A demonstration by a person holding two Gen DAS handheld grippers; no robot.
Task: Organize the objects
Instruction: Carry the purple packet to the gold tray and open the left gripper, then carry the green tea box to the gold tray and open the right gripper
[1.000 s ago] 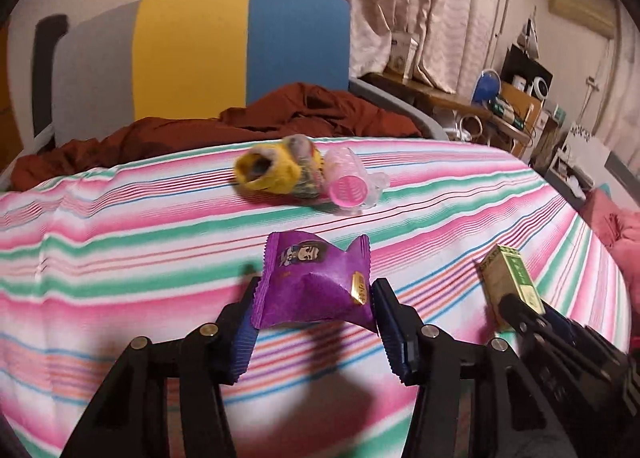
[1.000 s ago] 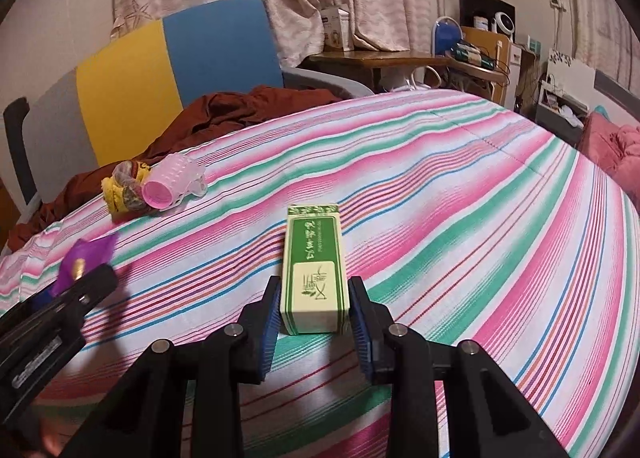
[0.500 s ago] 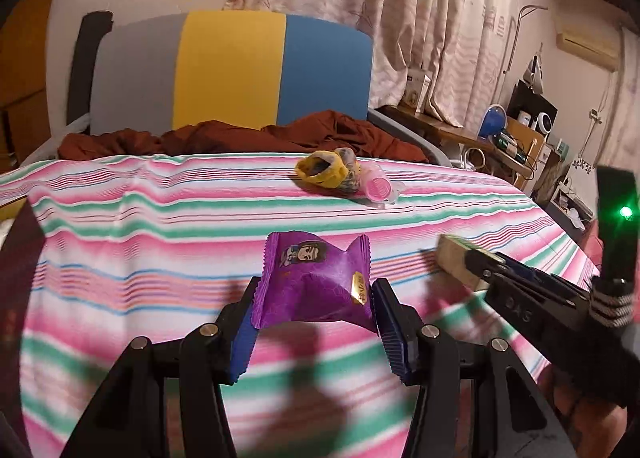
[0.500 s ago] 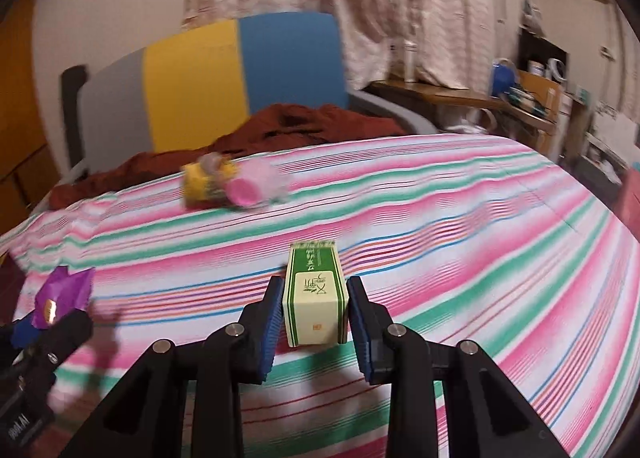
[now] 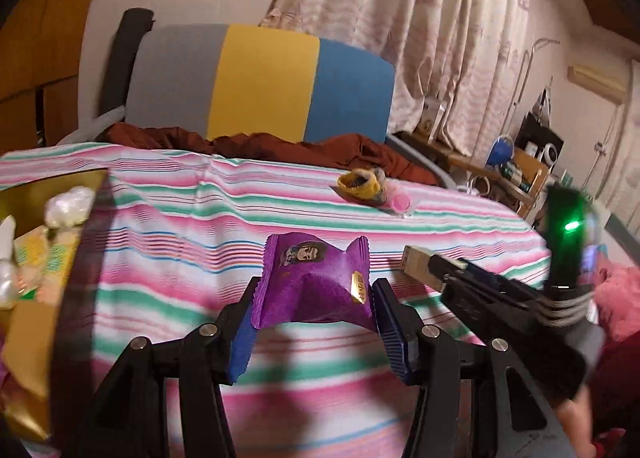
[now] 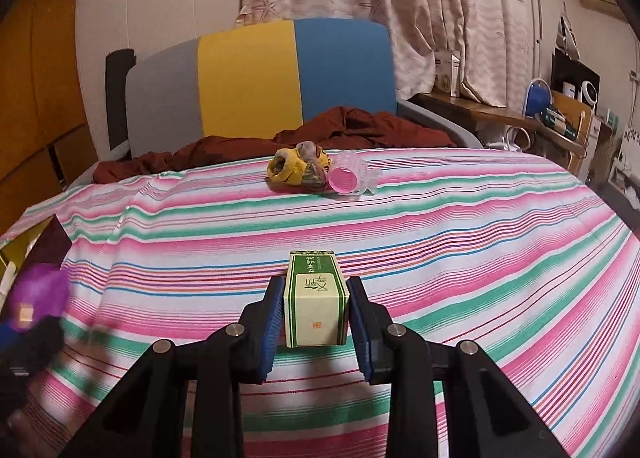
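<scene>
My left gripper (image 5: 314, 314) is shut on a purple snack packet (image 5: 314, 284) and holds it above the striped cloth. My right gripper (image 6: 314, 318) is shut on a green and cream box (image 6: 315, 300), also lifted; it shows at the right of the left wrist view (image 5: 418, 264). The purple packet appears blurred at the left of the right wrist view (image 6: 38, 292). A yellow sock bundle (image 6: 298, 170) and a pink hair roller (image 6: 350, 178) lie together at the far side of the cloth.
An open gold-lined box (image 5: 44, 218) with several small items stands at the left edge of the striped table (image 6: 480, 242). A grey, yellow and blue chair (image 6: 256, 86) with brown cloth (image 6: 352, 130) stands behind. A cluttered desk (image 6: 552, 118) is at the right.
Both grippers have swung left with their loads still held. The gold-lined box has come into the left wrist view. The sock bundle and roller now look farther away.
</scene>
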